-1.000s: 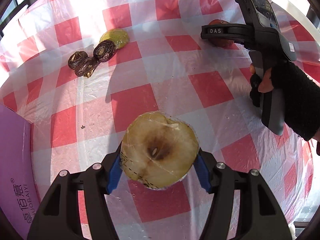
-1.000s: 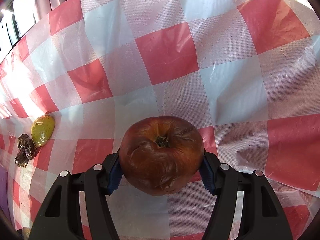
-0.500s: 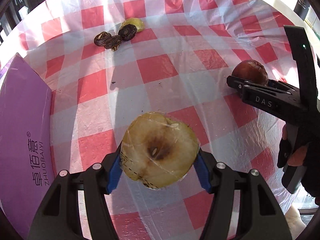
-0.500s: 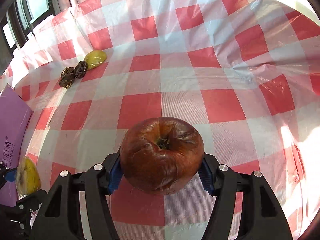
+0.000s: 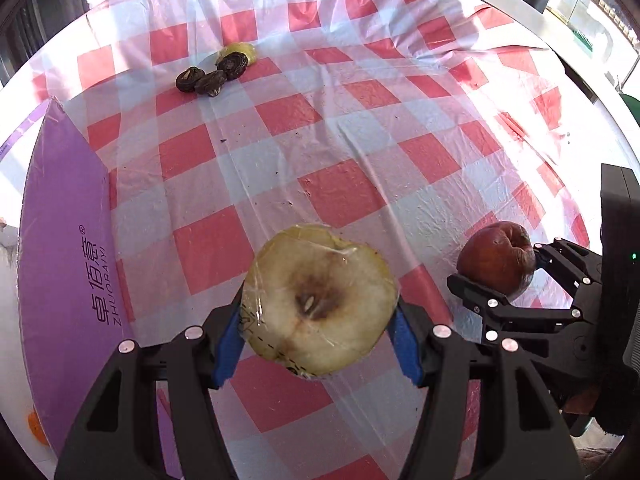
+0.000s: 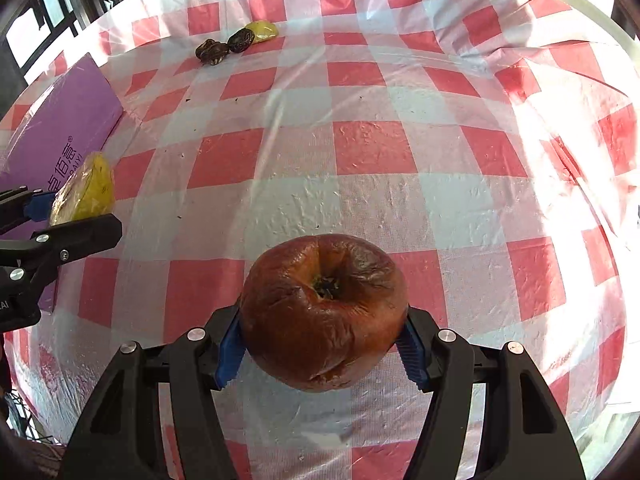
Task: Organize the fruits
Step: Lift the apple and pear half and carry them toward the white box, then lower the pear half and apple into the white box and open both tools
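**Desk:** Up close, what do the two grippers carry?

**Photographer:** Nearest the lens, the left gripper [image 5: 316, 336] has its blue pads clamped on a halved pear [image 5: 320, 300] in cling film, cut face toward the camera, held clear above the checked tablecloth [image 5: 340, 192]. Just beside it, on its right, the right gripper [image 6: 322, 344] is clamped on a wrinkled brown apple [image 6: 324, 312], stem hollow facing up — also off the cloth.

**Desk:** And where does the fruit seem bound?

**Photographer:** Two candidates. A purple box [image 5: 64, 240] lies flat at the left edge, close beside the left gripper and on the far side of it from the right one. Well beyond both, across the cloth, a cluster of dark dried dates [image 5: 208, 80] sits touching a small yellow-green fruit [image 5: 240, 50].

**Desk:** Which hand is better placed?

**Photographer:** For the box, plainly the left — the pear half hangs just to its right. For the far cluster, neither has a clear edge; it lies ahead and slightly left of both pairs of jaws. Which spot is meant cannot be told.
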